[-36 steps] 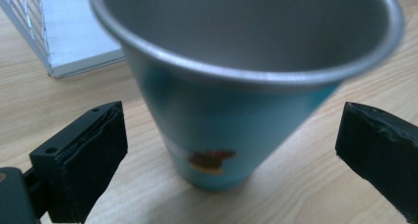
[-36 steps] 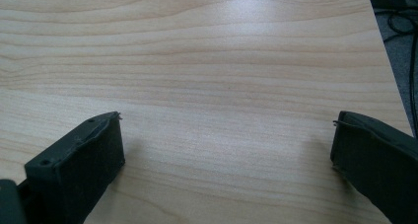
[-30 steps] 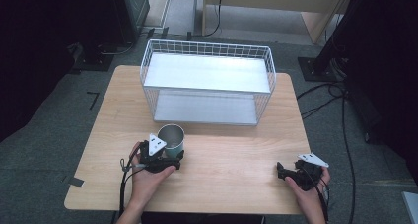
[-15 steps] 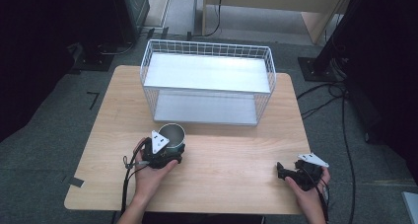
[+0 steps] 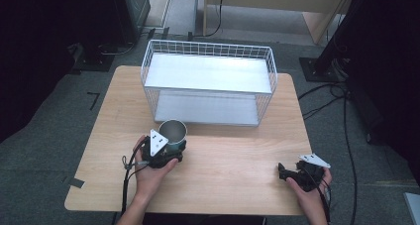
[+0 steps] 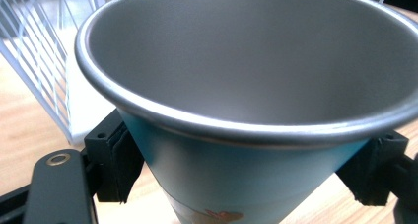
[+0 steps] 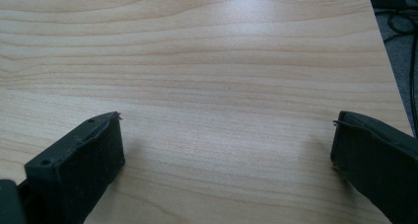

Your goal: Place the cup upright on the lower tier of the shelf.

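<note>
A metal cup (image 5: 172,130) with a teal outer wall stands upright on the wooden table (image 5: 233,150), just in front of the wire rack. In the left gripper view the cup (image 6: 246,86) looms large, and the black pads (image 6: 118,160) press on its lower wall from both sides. My left gripper (image 5: 173,145) is shut on the cup, with a hand behind it. My right gripper (image 5: 282,171) rests low near the table's front right corner. Its jaws stand wide open over bare wood (image 7: 226,160), with nothing between them.
A white two-tier wire rack (image 5: 208,81) stands at the back middle of the table, directly behind the cup. Dark stands and cables lie on the floor to the right (image 5: 341,116). Bare table lies between the two grippers.
The left gripper has drawn its jaws in onto the cup's lower wall, with the hand shifting only slightly. The right gripper has stayed where it was.
</note>
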`<state>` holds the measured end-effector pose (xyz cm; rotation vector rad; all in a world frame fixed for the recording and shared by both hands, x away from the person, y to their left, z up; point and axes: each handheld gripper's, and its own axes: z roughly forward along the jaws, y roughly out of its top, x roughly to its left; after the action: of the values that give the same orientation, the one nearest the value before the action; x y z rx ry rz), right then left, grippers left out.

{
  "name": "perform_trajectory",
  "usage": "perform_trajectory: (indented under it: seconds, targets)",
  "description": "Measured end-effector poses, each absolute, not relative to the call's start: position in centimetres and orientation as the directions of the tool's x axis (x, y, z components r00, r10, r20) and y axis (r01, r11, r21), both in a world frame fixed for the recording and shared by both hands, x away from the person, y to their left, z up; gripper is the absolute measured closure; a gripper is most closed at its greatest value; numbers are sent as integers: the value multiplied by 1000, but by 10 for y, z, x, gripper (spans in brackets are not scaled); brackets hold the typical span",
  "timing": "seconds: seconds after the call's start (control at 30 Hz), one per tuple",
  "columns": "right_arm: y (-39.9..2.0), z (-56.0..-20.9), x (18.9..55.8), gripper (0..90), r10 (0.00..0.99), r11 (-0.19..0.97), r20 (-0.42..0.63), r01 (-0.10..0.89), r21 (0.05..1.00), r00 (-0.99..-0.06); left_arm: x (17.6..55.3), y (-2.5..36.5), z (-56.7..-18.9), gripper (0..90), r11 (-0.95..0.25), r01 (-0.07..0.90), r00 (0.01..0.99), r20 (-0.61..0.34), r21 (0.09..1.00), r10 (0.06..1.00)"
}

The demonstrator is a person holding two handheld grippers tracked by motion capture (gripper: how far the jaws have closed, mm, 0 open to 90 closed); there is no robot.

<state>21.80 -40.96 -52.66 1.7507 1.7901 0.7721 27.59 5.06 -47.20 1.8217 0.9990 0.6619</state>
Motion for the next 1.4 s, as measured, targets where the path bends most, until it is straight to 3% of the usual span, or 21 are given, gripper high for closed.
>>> perform_trajectory:
  seconds: [0.83, 1.4]
  targets:
    - [-410, -527, 218, 0, 999, 8, 25, 704, 710, -37, 292, 45, -401, 182, -175, 128, 492, 91, 976, 866]
    - [-410, -527, 218, 0, 999, 13, 26, 702, 712, -45, 312, 35, -357, 182, -170, 40, 478, 131, 985, 868]
